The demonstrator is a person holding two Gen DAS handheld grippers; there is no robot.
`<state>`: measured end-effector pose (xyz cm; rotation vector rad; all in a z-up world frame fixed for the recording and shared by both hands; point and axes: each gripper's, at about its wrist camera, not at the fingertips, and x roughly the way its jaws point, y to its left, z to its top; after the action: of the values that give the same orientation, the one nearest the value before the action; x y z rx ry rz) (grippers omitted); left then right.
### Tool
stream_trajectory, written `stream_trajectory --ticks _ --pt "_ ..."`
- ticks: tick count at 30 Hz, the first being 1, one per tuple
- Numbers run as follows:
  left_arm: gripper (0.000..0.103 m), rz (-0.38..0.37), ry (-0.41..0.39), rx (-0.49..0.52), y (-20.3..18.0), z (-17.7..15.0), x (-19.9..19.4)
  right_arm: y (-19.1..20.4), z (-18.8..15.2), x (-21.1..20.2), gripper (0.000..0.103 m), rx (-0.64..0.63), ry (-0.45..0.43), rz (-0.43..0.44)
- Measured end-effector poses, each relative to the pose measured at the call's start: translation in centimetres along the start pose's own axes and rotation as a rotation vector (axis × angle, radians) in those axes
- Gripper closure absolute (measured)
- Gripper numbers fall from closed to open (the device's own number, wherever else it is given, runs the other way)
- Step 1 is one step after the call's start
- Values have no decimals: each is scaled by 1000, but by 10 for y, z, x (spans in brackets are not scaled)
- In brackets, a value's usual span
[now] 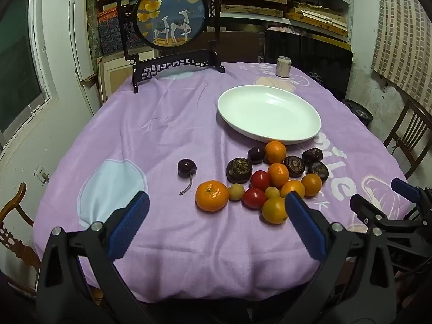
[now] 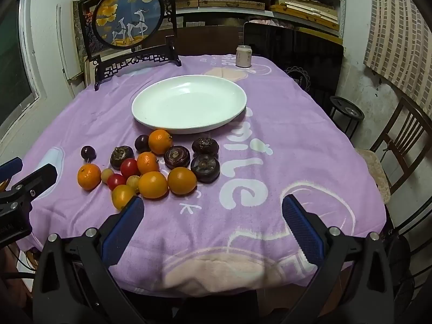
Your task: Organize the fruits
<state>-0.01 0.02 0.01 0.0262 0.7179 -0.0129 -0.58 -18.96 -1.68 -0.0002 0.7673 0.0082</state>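
Observation:
A white oval plate point(image 1: 270, 132) point(image 2: 189, 127) lies empty on the purple tablecloth. In front of it lies a loose cluster of fruit: several small oranges such as the nearest one point(image 1: 212, 195) point(image 2: 89, 176), two red cherry tomatoes point(image 1: 253, 197) point(image 2: 129, 167), dark brown water chestnuts point(image 1: 239, 170) point(image 2: 205, 168), small yellow fruits and a lone dark cherry point(image 1: 186, 168) point(image 2: 88, 153). My left gripper point(image 1: 216, 205) is open and empty, above the near table edge before the fruit. My right gripper point(image 2: 213, 208) is open and empty, right of the fruit.
A framed round deer picture on a dark stand point(image 1: 172, 19) point(image 2: 129, 16) stands at the table's back left. A drink can point(image 1: 283, 66) point(image 2: 243, 56) stands at the back. Wooden chairs point(image 2: 399, 145) flank the table. Shelves of boxes fill the back wall.

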Motion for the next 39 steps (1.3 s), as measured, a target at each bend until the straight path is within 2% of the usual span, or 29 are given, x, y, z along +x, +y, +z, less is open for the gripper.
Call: stream_trajectory --ticks 39 --pt "2 -5 13 -10 2 -1 4 3 0 0 1 1 2 10"
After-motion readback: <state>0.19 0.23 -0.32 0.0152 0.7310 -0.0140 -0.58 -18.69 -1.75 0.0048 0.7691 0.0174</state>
